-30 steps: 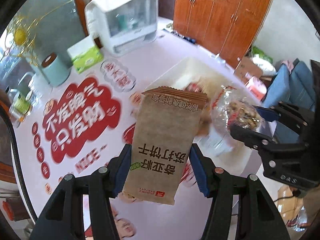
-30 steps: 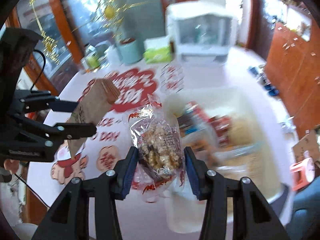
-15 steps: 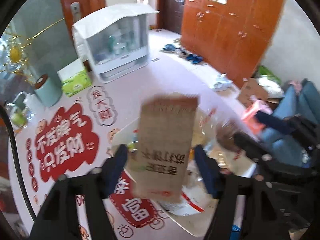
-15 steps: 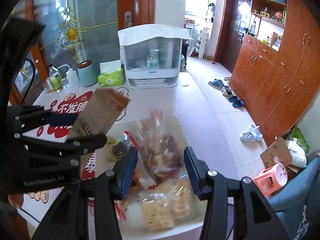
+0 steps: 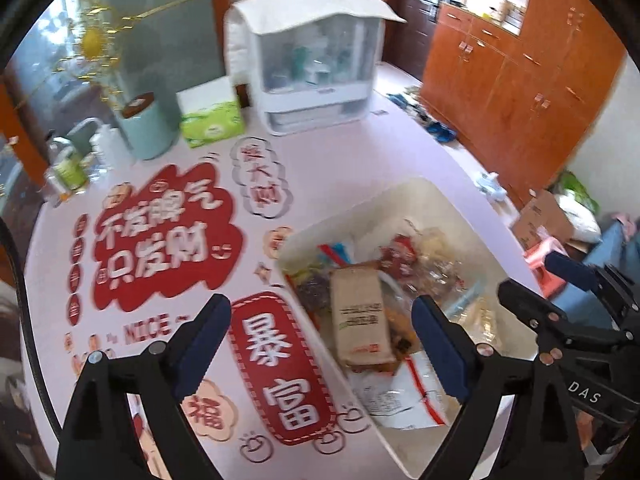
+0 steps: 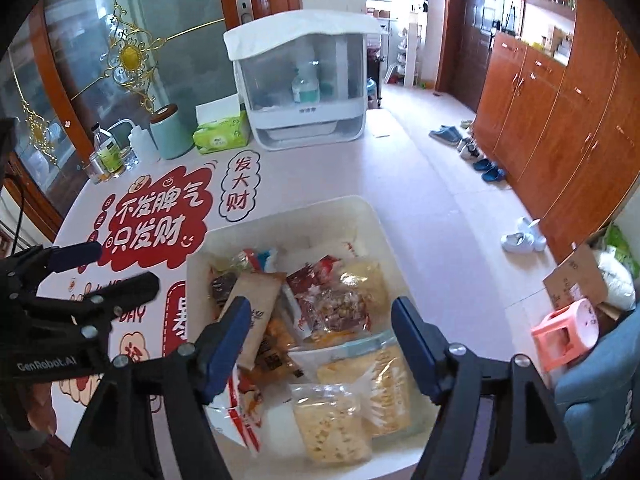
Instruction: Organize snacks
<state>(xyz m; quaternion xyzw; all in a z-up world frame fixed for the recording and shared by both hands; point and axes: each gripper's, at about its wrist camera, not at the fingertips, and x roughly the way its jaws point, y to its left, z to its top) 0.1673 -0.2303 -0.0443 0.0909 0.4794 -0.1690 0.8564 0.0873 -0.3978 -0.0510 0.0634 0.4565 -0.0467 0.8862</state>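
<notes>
A white bin [image 6: 280, 216] full of snack packets stands at the table's right edge. The brown cracker packet [image 5: 360, 320] lies loose on top of the pile, at the bin's left side [image 6: 252, 304]. Beside it lies the clear bag of nuts [image 6: 340, 308]. My left gripper [image 5: 322, 344] hangs above the bin's left rim [image 5: 380, 200]; its jaws are opening and the pads touch nothing. Over the bin's middle, my right gripper [image 6: 322, 344] is opening too, with nothing held. Each gripper shows in the other's view: the left one [image 6: 100, 280] and the right one [image 5: 560, 320].
At the back of the table stand a white lidded cabinet [image 6: 300, 92], a green tissue box [image 6: 220, 136], a mint canister [image 6: 172, 132] and small bottles [image 6: 108, 152]. Red printed stickers [image 5: 160, 232] cover the tabletop. A pink stool [image 6: 568, 332] and shoes are on the floor to the right.
Both grippers moved over the bin and opened. The brown cracker packet left the left gripper and the nut bag left the right one; both now lie in the bin.
</notes>
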